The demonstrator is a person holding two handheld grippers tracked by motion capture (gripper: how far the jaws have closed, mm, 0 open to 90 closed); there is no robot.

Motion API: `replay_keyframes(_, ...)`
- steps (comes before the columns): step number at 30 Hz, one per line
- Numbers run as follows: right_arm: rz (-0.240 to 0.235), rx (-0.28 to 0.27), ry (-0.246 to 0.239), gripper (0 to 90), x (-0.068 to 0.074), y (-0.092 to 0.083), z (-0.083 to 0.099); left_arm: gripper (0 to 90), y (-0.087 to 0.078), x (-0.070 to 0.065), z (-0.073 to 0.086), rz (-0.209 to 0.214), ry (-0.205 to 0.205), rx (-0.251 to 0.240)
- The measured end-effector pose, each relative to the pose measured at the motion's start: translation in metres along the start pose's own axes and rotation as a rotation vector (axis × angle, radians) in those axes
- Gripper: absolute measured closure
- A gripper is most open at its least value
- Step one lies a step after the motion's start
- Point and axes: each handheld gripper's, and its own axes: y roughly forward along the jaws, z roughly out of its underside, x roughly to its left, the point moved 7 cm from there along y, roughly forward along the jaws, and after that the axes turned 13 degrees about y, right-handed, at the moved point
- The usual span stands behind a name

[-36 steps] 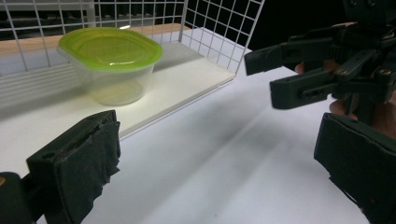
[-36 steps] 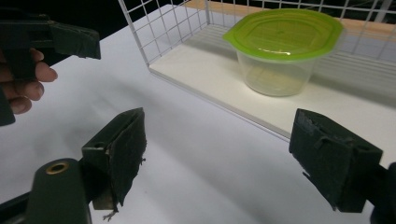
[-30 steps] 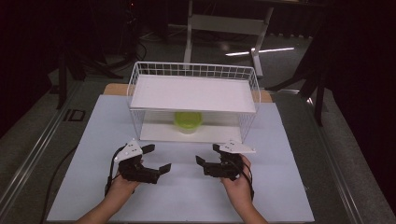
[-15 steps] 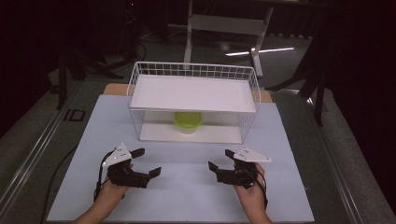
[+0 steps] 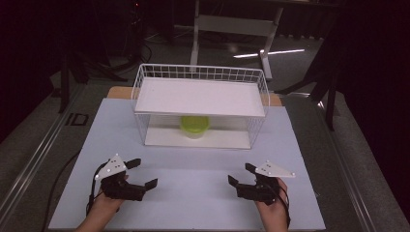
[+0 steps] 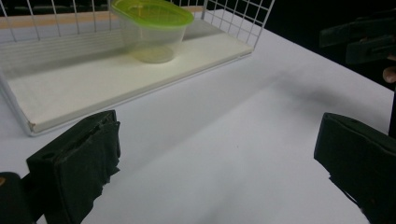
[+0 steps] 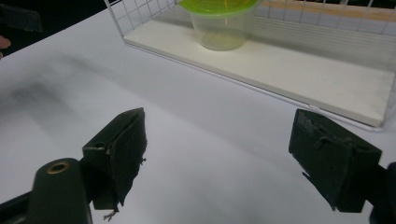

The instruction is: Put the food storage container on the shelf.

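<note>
A clear tub with a green lid [image 5: 195, 124] stands on the lower shelf of a white wire rack [image 5: 200, 96] at the middle of the table. My left gripper [image 5: 145, 172] is open and holds nothing, low over the white table near its front left. My right gripper [image 5: 240, 174] is open too, near the front right, and both are well short of the rack. In the left gripper view the open jaws [image 6: 224, 158] frame bare table, with the tub [image 6: 152, 28] far ahead. The right gripper view has its jaws [image 7: 224, 149] wide apart and the tub [image 7: 222, 23] beyond.
The rack's upper shelf covers the tub from above, and its front side is open toward me. The lower shelf board [image 6: 93, 84] lies flat on the white table sheet [image 5: 193, 169]. Dark floor and stand legs [image 5: 263, 53] surround the table.
Both grippers have moved apart, the left one leftward and the right one rightward, and drawn back toward the table's near edge. Both stayed open.
</note>
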Motion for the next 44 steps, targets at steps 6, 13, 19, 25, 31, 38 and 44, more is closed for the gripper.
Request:
replay_keyframes(6, -0.002, -0.007, 0.018, 18.9, -0.004, -0.008, 0.006, 1.3, -0.008, -0.001, 0.005, -0.004, 0.004, 0.003)
replay_keyframes(13, -0.005, -0.008, 0.02, 18.9, -0.003, -0.012, 0.015, 1.3, -0.016, 0.0, 0.009, -0.017, 0.005, -0.007)
replay_keyframes(19, 0.001, -0.001, 0.021, 18.9, -0.004, -0.012, 0.019, 1.3, -0.016, -0.002, 0.011, -0.005, 0.015, -0.005)
replay_keyframes(25, 0.014, 0.025, -0.028, 18.9, -0.007, -0.004, 0.027, 1.3, -0.013, -0.001, 0.013, -0.011, 0.019, -0.008)
replay_keyframes(31, 0.019, 0.04, -0.059, 18.9, -0.011, 0.002, 0.03, 1.3, -0.011, -0.002, 0.015, -0.01, 0.022, -0.01)
replay_keyframes(38, 0.01, 0.02, -0.04, 18.9, -0.013, 0.002, 0.026, 1.3, -0.012, -0.003, 0.012, -0.004, 0.024, -0.034)
replay_keyframes(44, -0.004, 0.016, -0.031, 18.9, -0.013, 0.003, 0.025, 1.3, -0.013, -0.002, 0.013, -0.012, 0.038, -0.034)
